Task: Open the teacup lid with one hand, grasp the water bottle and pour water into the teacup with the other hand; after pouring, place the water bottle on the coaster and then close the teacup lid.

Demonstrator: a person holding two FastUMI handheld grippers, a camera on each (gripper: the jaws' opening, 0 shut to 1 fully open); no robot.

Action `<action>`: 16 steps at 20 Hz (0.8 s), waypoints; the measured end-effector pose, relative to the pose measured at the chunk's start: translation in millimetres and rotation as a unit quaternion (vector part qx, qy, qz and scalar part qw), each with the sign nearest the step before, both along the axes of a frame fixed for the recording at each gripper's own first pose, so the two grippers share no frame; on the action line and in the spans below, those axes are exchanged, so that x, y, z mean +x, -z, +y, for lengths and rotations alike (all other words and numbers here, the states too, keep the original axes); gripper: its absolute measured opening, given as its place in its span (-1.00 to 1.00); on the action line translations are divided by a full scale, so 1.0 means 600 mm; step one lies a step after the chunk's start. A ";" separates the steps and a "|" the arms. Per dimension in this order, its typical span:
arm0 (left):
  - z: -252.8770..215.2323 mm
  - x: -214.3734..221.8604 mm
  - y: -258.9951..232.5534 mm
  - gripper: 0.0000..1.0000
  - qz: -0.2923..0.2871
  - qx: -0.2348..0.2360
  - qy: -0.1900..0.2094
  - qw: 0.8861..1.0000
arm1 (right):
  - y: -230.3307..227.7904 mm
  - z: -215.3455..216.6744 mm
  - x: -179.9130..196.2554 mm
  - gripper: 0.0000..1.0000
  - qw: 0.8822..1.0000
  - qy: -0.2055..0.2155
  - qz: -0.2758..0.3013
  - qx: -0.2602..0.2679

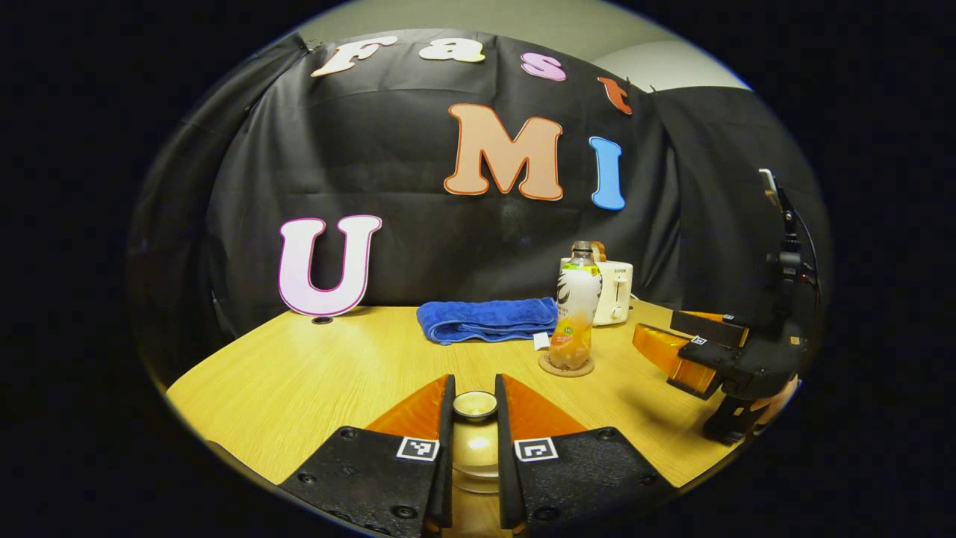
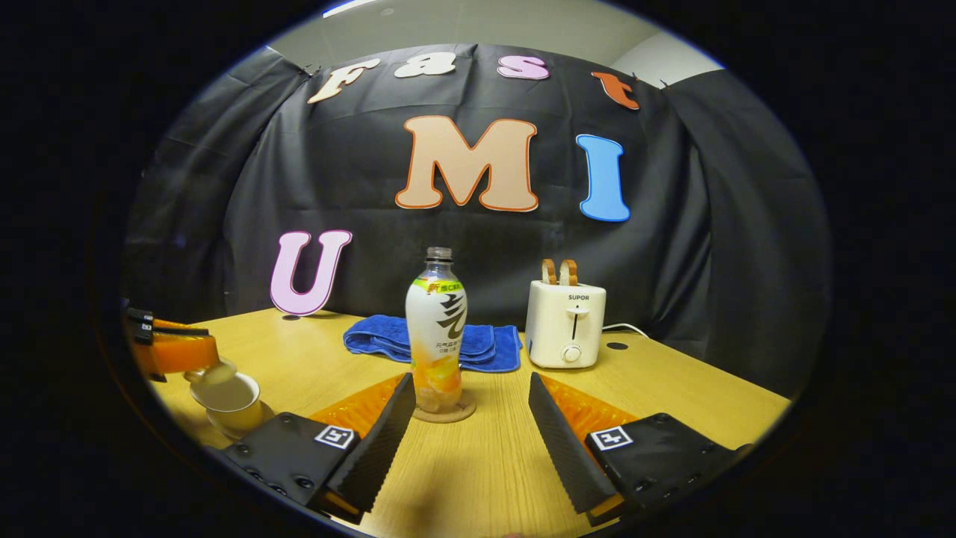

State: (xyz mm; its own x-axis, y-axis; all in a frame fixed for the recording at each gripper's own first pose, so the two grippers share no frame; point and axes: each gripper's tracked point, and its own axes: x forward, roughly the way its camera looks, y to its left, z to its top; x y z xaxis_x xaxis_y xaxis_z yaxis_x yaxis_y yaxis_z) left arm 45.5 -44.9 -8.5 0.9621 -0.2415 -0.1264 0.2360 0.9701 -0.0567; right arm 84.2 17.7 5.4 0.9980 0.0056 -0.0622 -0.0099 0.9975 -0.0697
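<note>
Presently, left gripper (image 1: pixel 475 418) has its jaws pinching the knob of the teacup lid (image 1: pixel 475 405), at 6 o'clock in the left gripper view; in the right gripper view the lid hangs tilted just above the teacup (image 2: pixel 228 400), at 8 o'clock. Judged: lid held off so the mouth is clear for pouring or about to be closed. Right gripper (image 2: pixel 472 426) hovers with jaws spread wide and empty, aimed at the water bottle (image 2: pixel 437 332), which stands upright on the coaster (image 2: pixel 448 413) at centre. Judged: either about to grasp or just released; cannot tell which. Count: one teacup, one lid, one bottle, one coaster, one blue towel (image 2: pixel 485 344) at 12 o'clock behind the bottle, one toaster (image 2: pixel 565 325) at 1 o'clock, two grippers, one table (image 2: pixel 672 388).
</note>
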 end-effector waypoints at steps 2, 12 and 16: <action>-0.005 0.002 0.007 -0.56 0.006 0.003 0.002 1.000 | -0.001 -0.002 -0.002 0.96 1.000 0.001 -0.002 -0.004; -0.025 0.004 0.028 -0.53 0.012 0.028 0.008 0.999 | 0.004 0.003 -0.012 0.96 1.000 -0.009 0.004 -0.001; -0.021 0.002 0.026 -0.44 0.003 0.045 0.000 0.999 | 0.011 0.006 -0.018 0.96 1.000 -0.012 0.008 -0.001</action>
